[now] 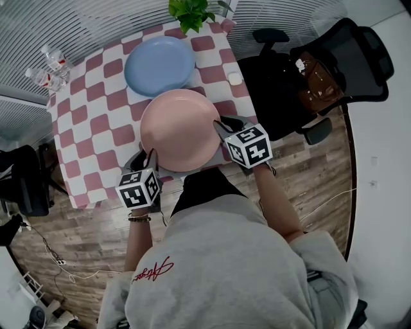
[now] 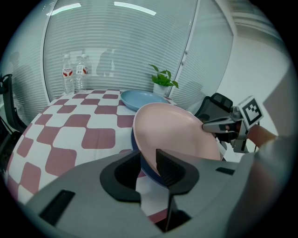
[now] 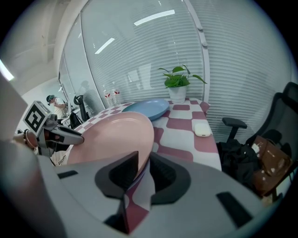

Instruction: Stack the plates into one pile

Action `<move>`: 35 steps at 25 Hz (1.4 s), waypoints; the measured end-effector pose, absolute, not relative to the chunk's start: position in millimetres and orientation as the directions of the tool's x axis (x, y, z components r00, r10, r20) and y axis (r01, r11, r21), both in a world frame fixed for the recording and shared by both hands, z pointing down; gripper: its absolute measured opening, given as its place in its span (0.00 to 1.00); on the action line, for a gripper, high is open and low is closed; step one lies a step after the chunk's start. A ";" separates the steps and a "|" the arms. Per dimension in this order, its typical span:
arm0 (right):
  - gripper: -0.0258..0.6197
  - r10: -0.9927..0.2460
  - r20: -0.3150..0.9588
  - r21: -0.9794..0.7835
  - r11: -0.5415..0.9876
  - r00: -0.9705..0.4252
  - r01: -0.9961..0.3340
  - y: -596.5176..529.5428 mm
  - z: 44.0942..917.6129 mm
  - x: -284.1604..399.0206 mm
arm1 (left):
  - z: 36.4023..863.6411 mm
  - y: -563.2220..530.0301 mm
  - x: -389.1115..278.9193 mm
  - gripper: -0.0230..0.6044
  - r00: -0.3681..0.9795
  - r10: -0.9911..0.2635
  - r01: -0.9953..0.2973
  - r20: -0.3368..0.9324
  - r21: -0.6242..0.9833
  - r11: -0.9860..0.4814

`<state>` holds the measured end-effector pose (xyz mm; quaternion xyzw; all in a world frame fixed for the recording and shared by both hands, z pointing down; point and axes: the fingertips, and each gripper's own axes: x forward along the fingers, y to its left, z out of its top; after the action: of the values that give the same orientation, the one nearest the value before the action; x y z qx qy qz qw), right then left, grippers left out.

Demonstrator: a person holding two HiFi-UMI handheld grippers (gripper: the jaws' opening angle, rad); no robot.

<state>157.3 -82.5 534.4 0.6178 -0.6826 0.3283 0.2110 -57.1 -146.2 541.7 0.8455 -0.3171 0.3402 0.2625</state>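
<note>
A large pink plate [image 1: 180, 128] [image 2: 177, 130] [image 3: 111, 135] is held tilted over the near part of the checked table [image 1: 96, 122]. My left gripper [image 1: 149, 159] [image 2: 148, 160] is shut on its near-left rim. On the opposite rim, at the right, my right gripper [image 1: 221, 127] [image 3: 143, 162] is shut too. A dark blue edge [image 2: 135, 139] shows under the pink rim; I cannot tell whether it is a second plate. A light blue plate [image 1: 159, 64] [image 2: 139, 98] [image 3: 146, 109] lies flat on the table beyond, toward the far edge.
A potted plant [image 1: 191, 13] stands at the table's far edge and two water bottles [image 1: 51, 67] at the far left corner. A small white case [image 1: 235, 78] lies near the right edge. A black office chair [image 1: 347, 51] with a brown bag [image 1: 318, 83] stands right of the table.
</note>
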 end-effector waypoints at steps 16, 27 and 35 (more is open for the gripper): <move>0.18 -0.688 0.712 -0.155 0.036 -0.137 -0.987 -77.7 544.6 152.3 | 547.4 -143.1 -60.2 0.22 0.556 -0.350 -0.705 0.753 0.205 -0.678; 0.18 -0.669 0.732 -0.131 0.046 -0.128 -0.990 -77.1 548.9 150.1 | 551.1 -143.9 -60.2 0.24 0.525 -0.316 -0.675 0.790 0.161 -0.720; 0.18 -0.638 0.764 -0.059 0.075 -0.093 -0.995 -78.0 550.9 148.0 | 552.0 -144.5 -60.3 0.25 0.542 -0.286 -0.651 0.790 0.180 -0.737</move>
<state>148.0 -78.0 550.9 0.6069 -0.6729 0.3064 0.2915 -60.3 -144.5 552.0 0.8463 -0.2767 0.3903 0.2341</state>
